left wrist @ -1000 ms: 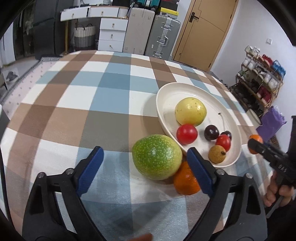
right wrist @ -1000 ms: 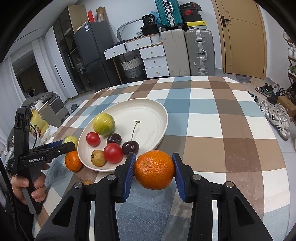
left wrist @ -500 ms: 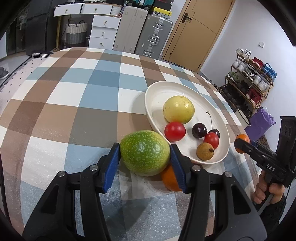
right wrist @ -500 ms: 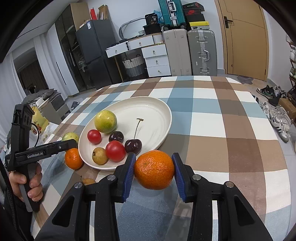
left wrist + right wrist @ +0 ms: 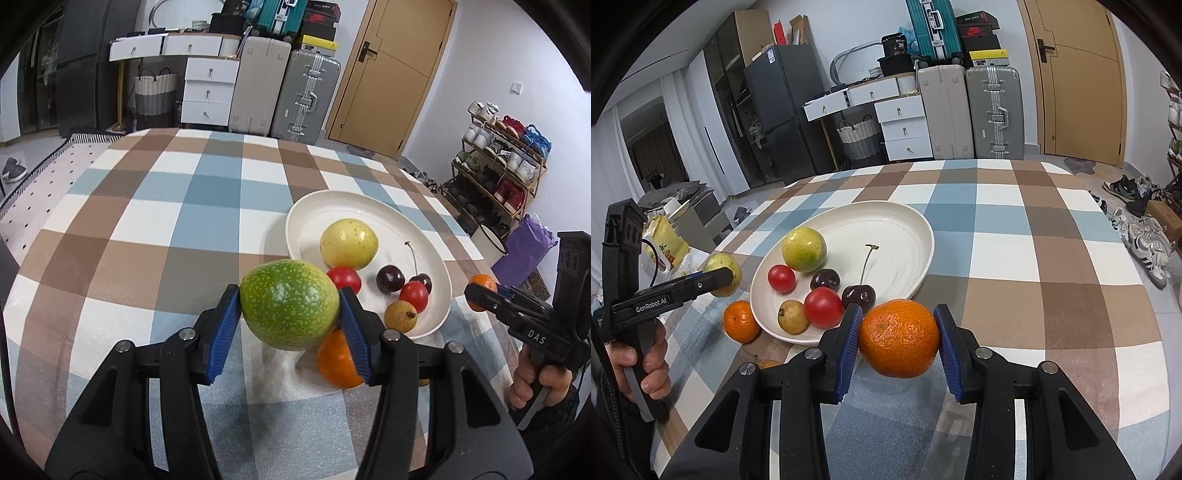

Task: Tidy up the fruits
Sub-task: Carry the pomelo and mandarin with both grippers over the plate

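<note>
The left gripper (image 5: 290,314) has its blue pads pressed on both sides of a green speckled fruit (image 5: 290,304), which it holds above the checked tablecloth (image 5: 155,206), near the front edge of the table. Just under this fruit, an orange (image 5: 336,363) lies on the cloth, partly hidden behind the right finger of this gripper and very close to the front rim of the white plate (image 5: 369,206).

The right gripper (image 5: 898,341) is closed on a second orange (image 5: 899,338), in the air over the cloth, just in front of the plate rim.

On the plate lie a yellow-green round fruit (image 5: 804,250), two red tomatoes (image 5: 823,307), two dark cherries (image 5: 858,296), one with a long stem, and a small brown fruit (image 5: 792,316). All are in the front half of the plate; the back half is bare.

A small brownish fruit (image 5: 768,363) lies on the cloth near the front edge of the table, mostly hidden behind the right gripper
</note>
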`<state>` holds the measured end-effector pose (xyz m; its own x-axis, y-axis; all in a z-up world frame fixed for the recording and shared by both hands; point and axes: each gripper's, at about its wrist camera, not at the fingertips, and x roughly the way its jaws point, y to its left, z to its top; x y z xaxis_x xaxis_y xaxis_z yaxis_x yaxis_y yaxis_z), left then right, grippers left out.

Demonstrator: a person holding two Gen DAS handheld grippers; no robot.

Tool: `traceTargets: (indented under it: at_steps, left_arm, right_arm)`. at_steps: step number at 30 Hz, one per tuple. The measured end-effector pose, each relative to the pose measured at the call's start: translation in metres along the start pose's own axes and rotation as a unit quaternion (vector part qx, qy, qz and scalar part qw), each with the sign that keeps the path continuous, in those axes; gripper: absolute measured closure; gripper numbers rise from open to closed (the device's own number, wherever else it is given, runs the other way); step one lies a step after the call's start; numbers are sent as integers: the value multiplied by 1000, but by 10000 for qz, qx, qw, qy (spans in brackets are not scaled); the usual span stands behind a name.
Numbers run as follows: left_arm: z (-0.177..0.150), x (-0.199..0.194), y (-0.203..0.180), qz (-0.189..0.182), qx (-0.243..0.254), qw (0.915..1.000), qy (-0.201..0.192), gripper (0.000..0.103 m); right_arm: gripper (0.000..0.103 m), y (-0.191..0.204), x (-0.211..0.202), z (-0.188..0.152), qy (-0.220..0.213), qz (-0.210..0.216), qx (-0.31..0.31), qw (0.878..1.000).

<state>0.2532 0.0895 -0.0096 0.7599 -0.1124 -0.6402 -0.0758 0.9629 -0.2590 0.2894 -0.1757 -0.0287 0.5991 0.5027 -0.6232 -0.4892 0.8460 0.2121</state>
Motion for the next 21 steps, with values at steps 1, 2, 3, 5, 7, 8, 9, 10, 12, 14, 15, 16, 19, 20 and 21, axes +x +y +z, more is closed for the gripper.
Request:
traceTargets:
  at_steps: [1,2,3,5,7,8,9,10,12,14,15,16,19,20,21]
  left_arm:
    - [1,-2,-2,15,30,10000,-32,52]
    - [2,-4,-5,31,80,9999,-68,52]
    - [2,-7,-8,37,131,9998,-110,52]
    - [2,-10,-15,49,241,9995,-192,52]
    - [3,-12,-22,50,331,9991,-247,52]
    - [3,-13,-25,34,373,9989,-266,52]
    - [3,-13,-28,9,397,9988,-272,52]
    - [2,-12,-31,-24,420,9988,-270,52]
    - [2,-9,-35,-43,455,9987,-246,52]
    - [2,-7,-38,-41,492,9985,-241,52]
    - [1,-7,-39,-41,509,9984,-250,52]
    - [1,-7,-41,-42,527,9983,-256,52]
    - [2,-7,-42,-55,545,9981,-266,52]
    - [3,-7,-43,-61,546,9981,-267,52]
    - [4,-6,-44,-61,552,9981,-273,52]
  right_arm:
    - [62,0,0,0,-14,8,3,10000]
    - [63,0,0,0,-25,11,0,10000]
    - [63,1,0,0,-27,7,-7,10000]
    - [63,1,0,1,-47,21,2,10000]
    - [63,1,-2,2,-102,72,10,9999]
    - [63,1,-3,2,-123,116,24,9999]
    - [62,1,-3,2,-131,137,30,9998]
    - [62,1,-3,3,-132,141,21,9998]
    - [62,3,-2,4,-133,167,9,9998]
    - [62,5,-4,5,-164,221,-14,9996]
    - [62,6,-4,6,-187,225,-37,9996]
    - [62,7,-5,7,-215,254,-56,9994]
    - [63,11,-10,11,-303,324,-88,9990]
    - [63,12,-11,12,-320,348,-98,9988]
    - [63,13,-12,14,-344,353,-111,9987]
